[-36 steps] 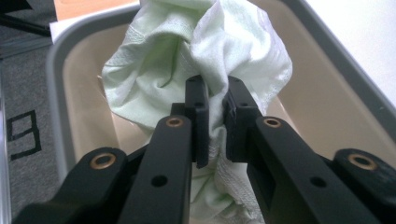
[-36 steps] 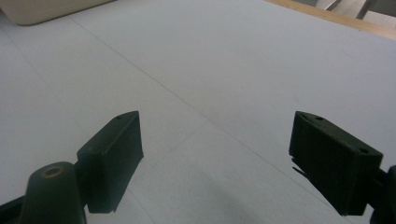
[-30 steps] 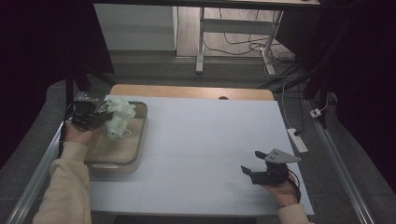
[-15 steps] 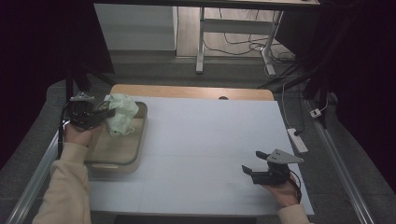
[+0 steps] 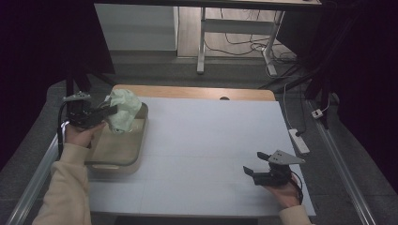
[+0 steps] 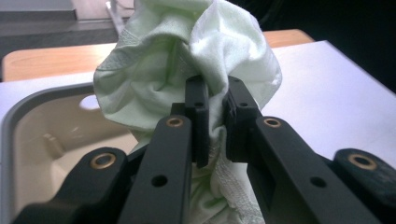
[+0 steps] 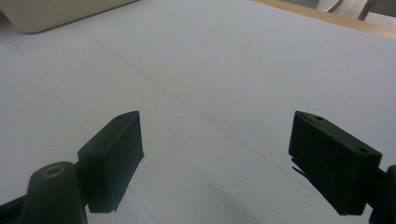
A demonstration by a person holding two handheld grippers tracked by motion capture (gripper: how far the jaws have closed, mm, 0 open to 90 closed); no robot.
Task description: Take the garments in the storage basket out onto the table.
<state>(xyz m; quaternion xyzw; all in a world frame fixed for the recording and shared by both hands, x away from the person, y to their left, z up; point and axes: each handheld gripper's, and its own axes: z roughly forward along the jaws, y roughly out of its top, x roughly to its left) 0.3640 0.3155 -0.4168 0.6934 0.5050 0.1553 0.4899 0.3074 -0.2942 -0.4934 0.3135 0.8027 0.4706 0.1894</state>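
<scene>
My left gripper point(image 6: 214, 121) is clamping its black jaws tight on a bunched fold of the pale green crumpled cloth point(image 6: 187, 60), and in the left gripper view I am seeing fabric squeezed between the pads and spilling out above and below them. From the high view, I am holding that left gripper point(image 5: 101, 114) at the far left of the table, with the cloth point(image 5: 123, 109) hanging in the air over the far end of the shallow beige plastic tray with rounded corners point(image 5: 119, 161). The lower folds are dangling toward the tray's floor; I cannot tell whether they are touching it. The tray point(image 6: 28, 135) is sitting on the white sheet covering the table point(image 5: 206, 140), close to its left edge, and the cloth is standing between my gripper and the tray's far rim.

Moving right, the wide middle of the white sheet is lying bare, with a strip of wooden tabletop point(image 5: 197, 92) showing along its far side.

At the near right, my right gripper point(image 5: 252, 173) is hovering low over the sheet with its jaws spread wide apart and nothing between them. In the right gripper view I am looking between its two pads point(image 7: 114, 154) at plain white surface, with a corner of the tray point(image 7: 51, 11) well apart at the top left.
</scene>
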